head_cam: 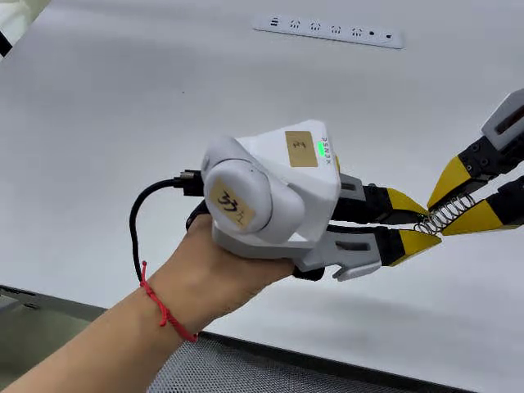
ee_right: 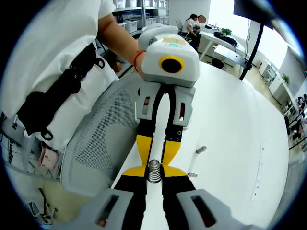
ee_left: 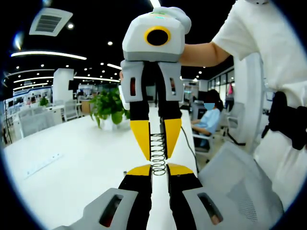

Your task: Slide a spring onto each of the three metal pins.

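Note:
A small steel spring (head_cam: 449, 213) hangs in the air between both grippers, above the white table (head_cam: 123, 123). My right gripper (head_cam: 438, 219) comes in from the right and is shut on the spring (ee_right: 153, 172), seen end-on between its yellow tips. My left gripper (head_cam: 427, 227), held by a hand with a red wrist cord, faces it tip to tip. Its jaws close on the spring's near end (ee_left: 158, 167). I cannot tell whether a pin is inside the spring. A metal pin (ee_right: 201, 150) lies on the table, and a second smaller pin (ee_right: 192, 175) lies near it.
A white power strip (head_cam: 327, 30) lies at the table's far side. A mesh office chair (ee_right: 96, 139) stands against the table's near edge (head_cam: 270, 348). A potted plant (ee_left: 108, 108) and a seated person (ee_left: 206, 120) are far behind.

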The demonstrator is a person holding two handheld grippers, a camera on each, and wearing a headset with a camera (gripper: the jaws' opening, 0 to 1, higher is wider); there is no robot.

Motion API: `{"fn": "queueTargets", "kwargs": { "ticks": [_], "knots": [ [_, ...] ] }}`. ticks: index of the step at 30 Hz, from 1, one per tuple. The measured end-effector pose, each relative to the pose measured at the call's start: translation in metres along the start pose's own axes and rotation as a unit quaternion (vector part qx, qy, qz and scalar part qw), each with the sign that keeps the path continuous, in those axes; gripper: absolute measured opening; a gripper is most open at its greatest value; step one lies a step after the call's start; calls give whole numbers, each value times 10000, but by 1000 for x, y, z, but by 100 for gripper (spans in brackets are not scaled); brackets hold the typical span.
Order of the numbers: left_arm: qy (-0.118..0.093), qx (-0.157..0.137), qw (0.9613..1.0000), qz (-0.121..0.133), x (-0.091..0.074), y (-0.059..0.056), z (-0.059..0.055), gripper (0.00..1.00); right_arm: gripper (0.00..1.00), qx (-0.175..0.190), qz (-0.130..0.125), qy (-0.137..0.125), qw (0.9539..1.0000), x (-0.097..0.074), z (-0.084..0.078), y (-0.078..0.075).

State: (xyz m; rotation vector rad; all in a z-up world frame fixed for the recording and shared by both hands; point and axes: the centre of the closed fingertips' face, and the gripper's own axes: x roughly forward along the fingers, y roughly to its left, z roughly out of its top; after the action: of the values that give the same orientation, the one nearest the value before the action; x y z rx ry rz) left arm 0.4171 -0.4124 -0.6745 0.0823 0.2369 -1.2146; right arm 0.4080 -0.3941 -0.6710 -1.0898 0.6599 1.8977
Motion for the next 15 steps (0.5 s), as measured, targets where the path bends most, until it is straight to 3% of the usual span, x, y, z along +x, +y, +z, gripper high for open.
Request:
{"fn": "queueTargets", "kwargs": {
  "ticks": [7,15],
  "knots": [
    [43,-37,9999,111,-6,4,-4,19,12,26,-14,16,10000,-1,1,-3],
    [215,-7,9988,436,-28,14,-19,29,12,178,-229,15,9996,-9,-1,-16]
  ]
}}
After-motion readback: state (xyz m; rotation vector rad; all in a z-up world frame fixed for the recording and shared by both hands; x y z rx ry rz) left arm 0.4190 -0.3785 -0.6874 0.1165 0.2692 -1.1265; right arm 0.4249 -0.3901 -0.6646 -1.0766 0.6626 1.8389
